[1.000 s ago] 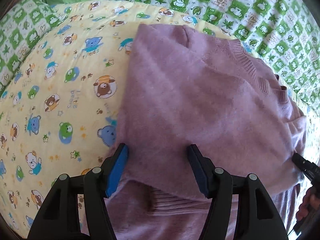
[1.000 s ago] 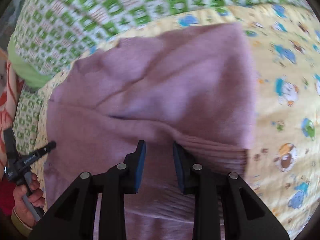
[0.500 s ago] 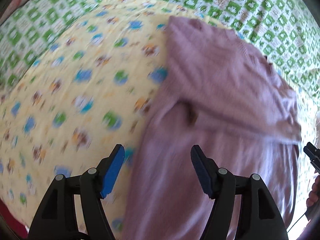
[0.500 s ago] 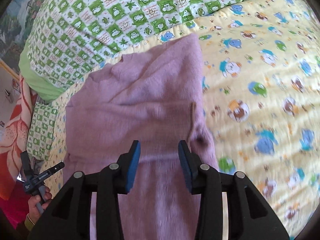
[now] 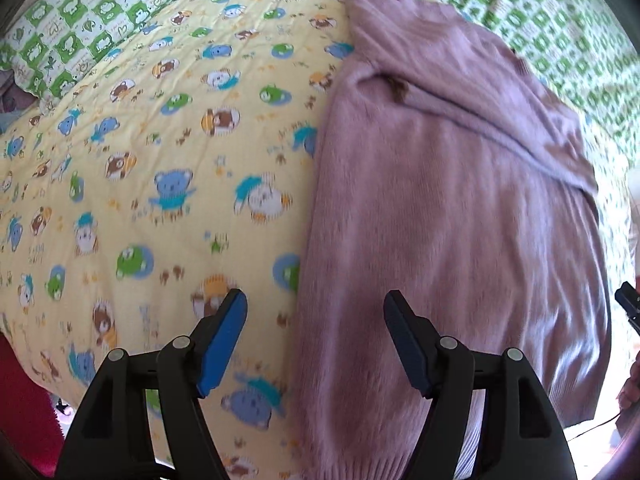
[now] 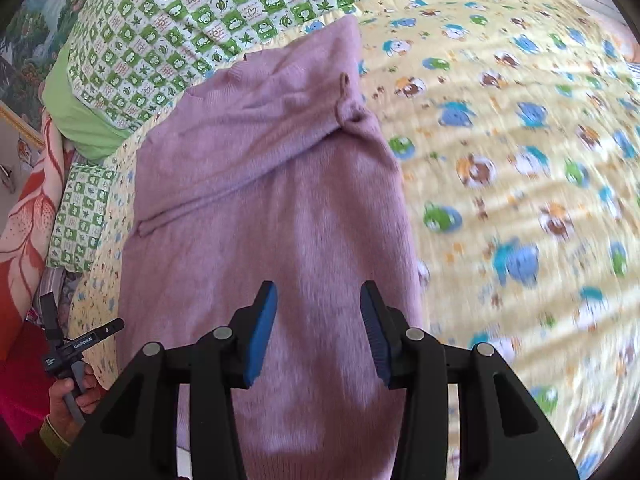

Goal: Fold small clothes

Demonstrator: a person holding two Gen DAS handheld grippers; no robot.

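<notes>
A mauve knit sweater (image 5: 440, 208) lies lengthwise on a yellow cartoon-print blanket (image 5: 160, 160), its sleeves folded across the chest. My left gripper (image 5: 315, 304) hovers over the sweater's left edge near the hem. Its jaws are opening, with nothing gripped. The right gripper's tip (image 5: 628, 304) pokes in at the right edge. In the right wrist view the sweater (image 6: 260, 184) fills the middle. My right gripper (image 6: 319, 292) hangs above its lower body, jaws opening and pads clear of the cloth. A hand holds the left gripper (image 6: 76, 344) at the lower left.
A green-and-white checked quilt (image 6: 192, 12) and a green pillow (image 6: 76, 116) lie beyond the sweater's collar. An orange floral cloth (image 6: 28, 216) hangs at the far left. Red fabric (image 5: 24, 408) shows past the blanket's near corner.
Both grippers let go of the folded sleeve fabric and drew back along the sweater toward its hem. Their jaws widened. The sleeves now lie flat across the chest.
</notes>
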